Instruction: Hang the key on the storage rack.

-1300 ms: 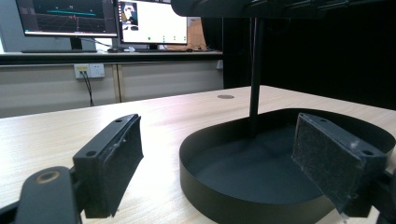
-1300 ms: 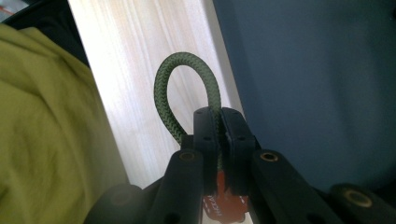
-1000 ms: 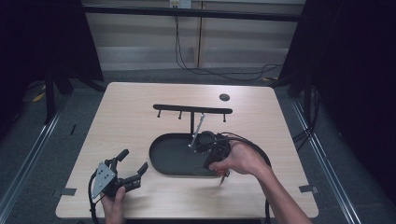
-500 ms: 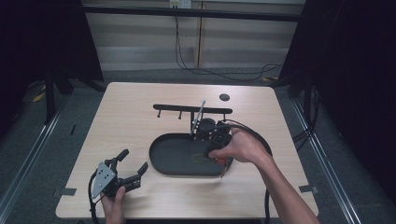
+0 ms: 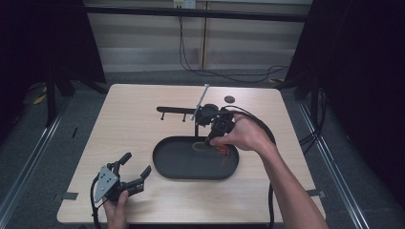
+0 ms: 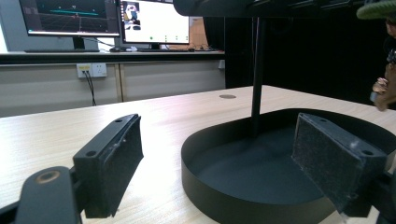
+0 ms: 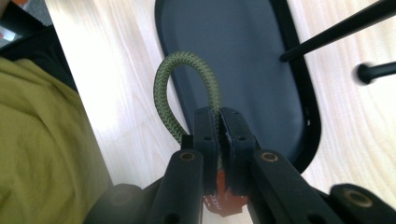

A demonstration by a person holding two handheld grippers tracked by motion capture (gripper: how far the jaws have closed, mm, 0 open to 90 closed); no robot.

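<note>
**Between the right jaws: a loop of green cord over the tray**

Between the pads of the right gripper (image 7: 218, 122) sits a braided green cord loop (image 7: 187, 88), pinched where its two ends come together, the jaws closed tight on it. The loop arches up and away from the fingertips and keeps its round shape, so it is probably light and springy rather than limp. The woven surface should give good friction. Taking it low, near the orange piece (image 7: 224, 198) below the pads, seems the surest hold, since the free arch would bend.

Outward, the cord hangs above the black oval tray (image 5: 165, 167), near its far right part, beside the thin stand post (image 5: 196, 125).

At the near left, the left gripper (image 5: 136, 168) rests on the table (image 5: 129, 119), jaws spread wide and empty.
</note>
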